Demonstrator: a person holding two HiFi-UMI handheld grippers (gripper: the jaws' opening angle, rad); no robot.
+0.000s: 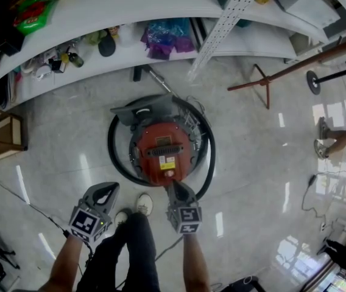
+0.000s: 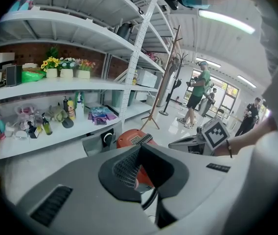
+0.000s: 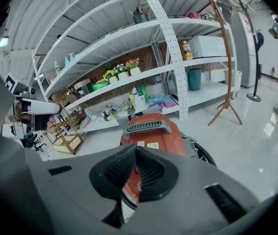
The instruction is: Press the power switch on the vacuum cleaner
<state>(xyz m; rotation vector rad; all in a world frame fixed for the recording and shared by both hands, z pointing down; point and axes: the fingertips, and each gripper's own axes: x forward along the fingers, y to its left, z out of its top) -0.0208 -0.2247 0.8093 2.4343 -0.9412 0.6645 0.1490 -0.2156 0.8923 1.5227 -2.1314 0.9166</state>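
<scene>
The red canister vacuum cleaner (image 1: 164, 151) stands on the floor in front of me, with its black hose (image 1: 208, 157) looped around it. A grey handle (image 3: 148, 126) crosses its top. My right gripper (image 1: 173, 184) is shut, and its tips rest at the vacuum's near end by a small pale button (image 1: 169, 174). In the right gripper view the shut tips (image 3: 135, 150) sit right over the red body (image 3: 156, 140). My left gripper (image 1: 108, 188) is also shut and empty, hanging over bare floor left of the vacuum. In the left gripper view the red shell (image 2: 129, 138) shows beyond those tips (image 2: 140, 149).
White shelves (image 1: 161, 5) full of small goods run along the far side. A wooden coat stand (image 1: 264, 81) lies to the right, with a person (image 1: 343, 139) beyond it. A thin cable (image 1: 21, 196) crosses the floor at left. My shoes (image 1: 144, 204) are just behind the vacuum.
</scene>
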